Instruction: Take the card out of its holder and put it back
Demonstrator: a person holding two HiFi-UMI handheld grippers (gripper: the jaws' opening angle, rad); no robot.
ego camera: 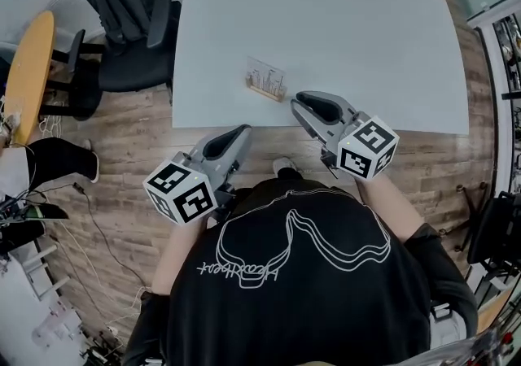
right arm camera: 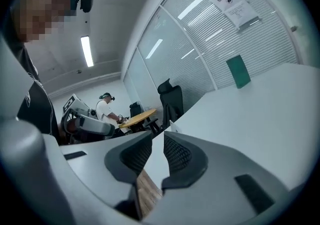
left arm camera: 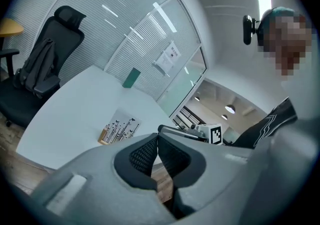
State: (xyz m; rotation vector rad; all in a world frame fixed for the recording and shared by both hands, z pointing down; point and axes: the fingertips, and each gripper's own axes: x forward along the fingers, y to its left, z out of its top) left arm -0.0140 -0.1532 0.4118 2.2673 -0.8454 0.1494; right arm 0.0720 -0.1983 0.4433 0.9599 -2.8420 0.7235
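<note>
A white card (ego camera: 268, 77) printed with thin dark stems stands upright in a low wooden holder (ego camera: 262, 93) near the front edge of the white table (ego camera: 342, 15). The left gripper view shows the card (left arm camera: 121, 126) and holder (left arm camera: 103, 136) ahead to the left. My right gripper (ego camera: 298, 102) hovers at the table edge just right of the holder, its jaws (right arm camera: 158, 141) open with nothing between them. My left gripper (ego camera: 243, 130) hangs over the floor in front of the table, below and left of the holder, its pads (left arm camera: 157, 140) touching at the tips and empty.
A black office chair (ego camera: 122, 23) with a jacket stands at the table's left side, and a yellow round table (ego camera: 28, 71) lies further left. A green block (right arm camera: 238, 70) stands at the table's far end by the glass wall. Another person (right arm camera: 106, 108) works in the background.
</note>
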